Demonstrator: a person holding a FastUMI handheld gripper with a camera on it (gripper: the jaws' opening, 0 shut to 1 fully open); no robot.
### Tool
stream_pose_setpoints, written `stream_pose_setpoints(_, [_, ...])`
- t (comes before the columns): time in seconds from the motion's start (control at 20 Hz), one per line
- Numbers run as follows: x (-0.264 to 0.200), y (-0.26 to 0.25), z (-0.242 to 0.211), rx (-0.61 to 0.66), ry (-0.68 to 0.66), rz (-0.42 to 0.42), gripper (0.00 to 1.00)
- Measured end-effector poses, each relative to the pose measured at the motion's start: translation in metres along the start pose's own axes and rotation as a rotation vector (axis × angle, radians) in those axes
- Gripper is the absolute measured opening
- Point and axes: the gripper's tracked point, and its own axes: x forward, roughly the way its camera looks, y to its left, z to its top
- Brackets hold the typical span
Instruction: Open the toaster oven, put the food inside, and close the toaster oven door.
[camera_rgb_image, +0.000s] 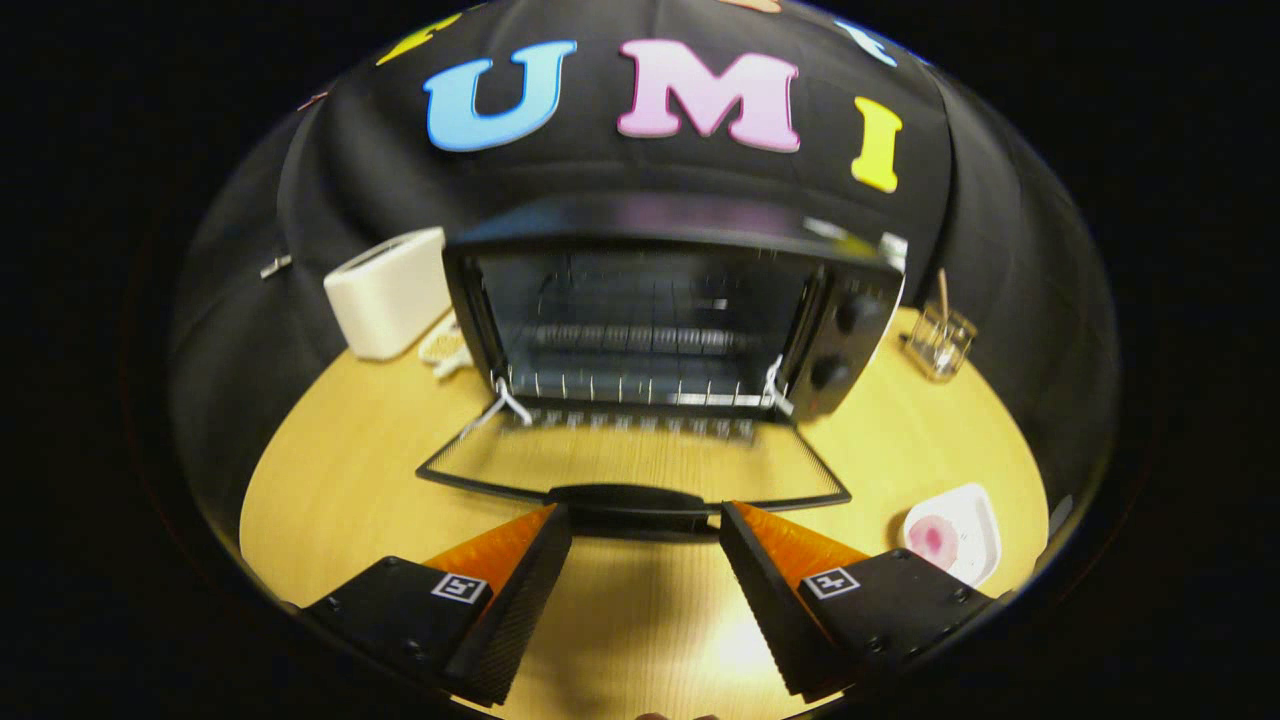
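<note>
My gripper (645, 520) is spread wide w/ nothing held, tips just short of the dark handle (628, 498) on the toaster oven door (634, 470), which lies folded down flat over the wooden table (350, 450). Toaster oven (670, 320) sits straight ahead beyond the door, cavity open, wire rack (630, 385) showing inside. Food (932, 540) is a pinkish piece on a white plate (975, 520) off to the right of my right finger, well apart from the oven; white toaster (388, 292) stands left of the oven, clear glass (938, 342) to its right.
</note>
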Motion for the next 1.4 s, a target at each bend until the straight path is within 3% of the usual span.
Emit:
stream_pose_setpoints(0.15, [-0.008, -0.012, -0.036, 0.005, 0.068, 0.011, 0.99])
stream_pose_setpoints(0.5, [-0.066, -0.066, -0.038, -0.081, 0.099, 0.082, 0.99])
stream_pose_setpoints(0.85, [-0.093, -0.190, -0.014, -0.035, 0.128, -0.019, 0.99])
stream_pose_setpoints(1.15, [-0.083, -0.288, -0.026, 0.033, 0.239, -0.089, 0.99])
stream_pose_setpoints(1.4, [-0.061, -0.346, -0.041, 0.051, 0.340, -0.095, 0.99])
